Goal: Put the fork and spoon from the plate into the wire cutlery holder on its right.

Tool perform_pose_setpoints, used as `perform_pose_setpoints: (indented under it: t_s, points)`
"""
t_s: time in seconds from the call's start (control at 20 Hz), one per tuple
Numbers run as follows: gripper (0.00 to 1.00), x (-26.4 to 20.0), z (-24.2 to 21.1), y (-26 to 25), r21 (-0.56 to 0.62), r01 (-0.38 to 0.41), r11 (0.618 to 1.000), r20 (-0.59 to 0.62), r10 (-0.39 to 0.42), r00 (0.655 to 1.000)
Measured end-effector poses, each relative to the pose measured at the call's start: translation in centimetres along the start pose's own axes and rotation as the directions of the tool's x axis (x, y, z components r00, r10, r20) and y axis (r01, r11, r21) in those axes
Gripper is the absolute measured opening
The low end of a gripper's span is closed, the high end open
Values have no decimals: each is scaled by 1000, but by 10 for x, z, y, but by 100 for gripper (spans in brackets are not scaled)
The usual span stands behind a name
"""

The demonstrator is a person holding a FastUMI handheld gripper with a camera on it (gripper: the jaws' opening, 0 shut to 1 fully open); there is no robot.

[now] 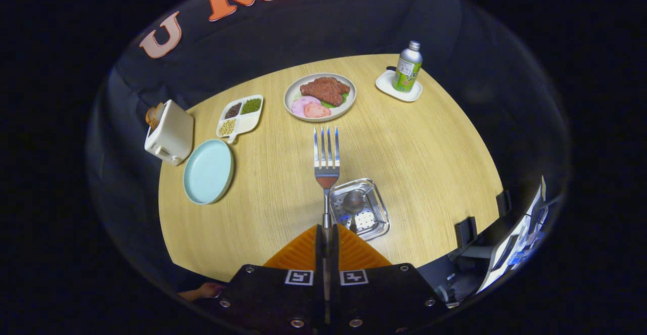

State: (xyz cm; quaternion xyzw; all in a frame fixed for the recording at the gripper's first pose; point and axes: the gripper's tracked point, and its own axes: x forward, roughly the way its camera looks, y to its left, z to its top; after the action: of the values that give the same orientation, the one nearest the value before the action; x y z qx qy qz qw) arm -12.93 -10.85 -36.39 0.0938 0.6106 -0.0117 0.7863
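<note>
My gripper [326, 230] is shut on the handle of a steel fork [326, 158], which points straight ahead with its tines up over the wooden table. Just right of the fingers and below the fork stands the square perforated metal cutlery holder [376, 224], and a spoon [354, 202] rests inside it, bowl uppermost. The empty light blue plate [208, 171] lies to the left of the fork, near the table's left edge.
A white toaster [170, 131] stands left of the blue plate. Beyond the fork are a divided dish of beans [240, 115], a plate of meat [320, 97] and a can [407, 67] on a white coaster [389, 85]. Dark equipment [500, 244] sits off the table's right edge.
</note>
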Motion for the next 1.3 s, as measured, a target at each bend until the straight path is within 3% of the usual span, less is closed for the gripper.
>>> perform_pose_setpoints:
  t_s: [0.4,0.8,1.0,1.15,1.3]
  points:
    - [5,10,-28,-35,-82,-13,997,-88,5,996]
    - [9,27,-37,-48,-84,-36,996,-150,24,988]
    - [12,18,-16,-44,-81,-71,994,-76,65,995]
    - [17,20,-2,-54,-119,-30,992,-27,27,999]
    - [17,3,31,-34,-77,-101,992,103,109,989]
